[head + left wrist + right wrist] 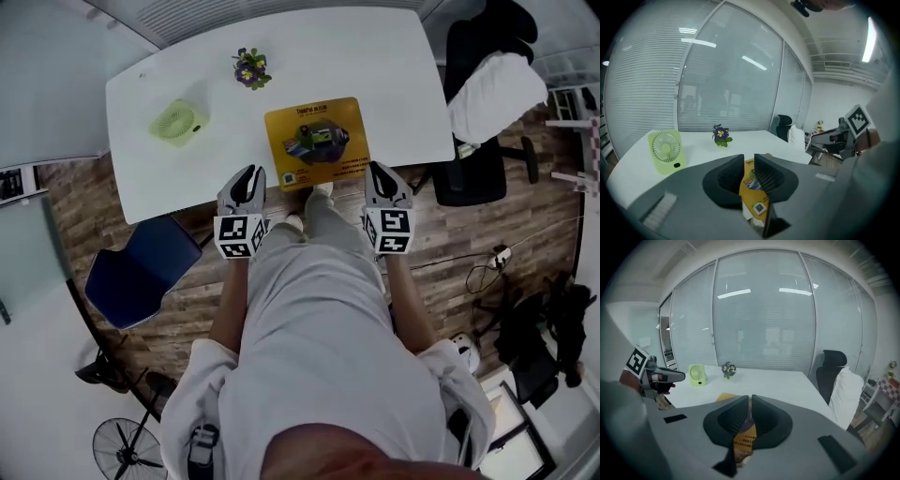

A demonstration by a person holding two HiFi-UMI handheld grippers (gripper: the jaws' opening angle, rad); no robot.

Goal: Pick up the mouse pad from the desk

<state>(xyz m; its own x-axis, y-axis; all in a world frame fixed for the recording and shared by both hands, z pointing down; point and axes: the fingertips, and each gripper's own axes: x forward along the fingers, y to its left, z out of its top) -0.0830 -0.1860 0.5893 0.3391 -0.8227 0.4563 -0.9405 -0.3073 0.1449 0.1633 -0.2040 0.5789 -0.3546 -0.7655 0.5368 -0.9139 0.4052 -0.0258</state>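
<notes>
A yellow mouse pad (317, 141) with a printed picture lies flat at the near edge of the white desk (187, 56). My left gripper (248, 173) hovers at the desk's front edge, just left of the pad's near corner. Its jaws stand a small way apart with nothing between them, and the pad (754, 197) shows through the gap past them. My right gripper (380, 171) hangs just off the pad's near right corner. Its jaws are nearly together and hold nothing, with the pad (745, 439) visible beyond them. Neither gripper touches the pad.
A green desk fan (178, 122) and a small potted flower (251, 68) stand on the desk behind and to the left of the pad. A black office chair with a white cushion (487, 94) is at the desk's right end. A blue chair (141, 272) stands at the near left.
</notes>
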